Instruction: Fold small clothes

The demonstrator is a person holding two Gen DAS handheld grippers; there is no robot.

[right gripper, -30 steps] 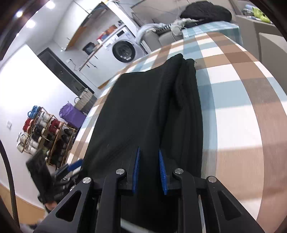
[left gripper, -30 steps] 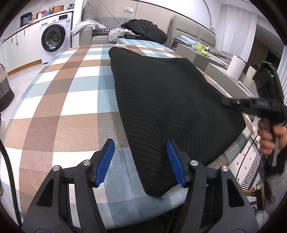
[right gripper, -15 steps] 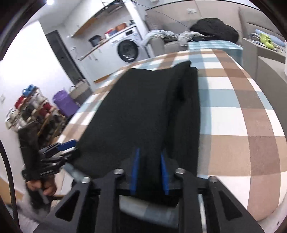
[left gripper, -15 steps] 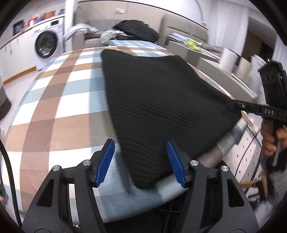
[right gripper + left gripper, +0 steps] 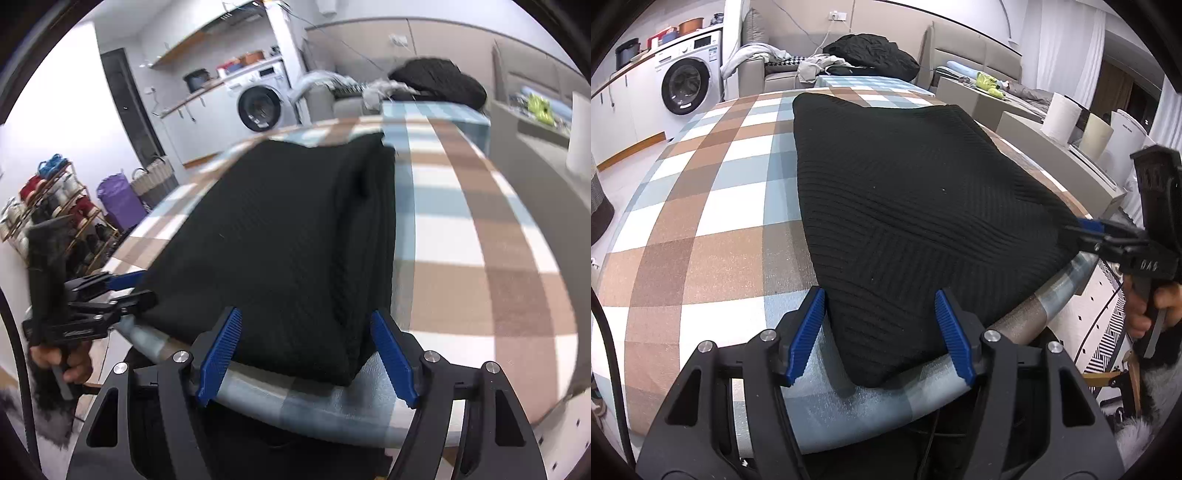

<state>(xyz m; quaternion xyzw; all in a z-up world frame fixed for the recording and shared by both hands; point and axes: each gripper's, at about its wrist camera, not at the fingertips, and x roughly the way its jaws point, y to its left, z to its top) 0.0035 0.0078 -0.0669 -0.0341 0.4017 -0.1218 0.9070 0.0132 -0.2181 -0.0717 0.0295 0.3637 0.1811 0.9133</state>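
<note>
Right gripper (image 5: 308,356) first: its jaws have just been opening and now stand wide, blue pads (image 5: 393,360) clear of the cloth on both sides, with the near corner of the black sweater (image 5: 280,236) lying loose between them. Nothing is pinched there. Over to the left gripper (image 5: 881,336): jaws parted as well, the other near corner of the sweater sitting in the gap, pads just beside the knit but not pressing on it. From the left wrist view the right gripper (image 5: 1108,236) shows side-on at the sweater's far edge, a hand (image 5: 1148,306) wrapped round its handle. The sweater itself lies folded into a thick, flat pad, its layered edges stacked along the right side, resting on the checked table (image 5: 701,206) at the near rounded edge. Beyond the table, a washing machine (image 5: 687,86) stands against the wall, and a heap of dark clothes (image 5: 871,55) lies on the sofa.
</note>
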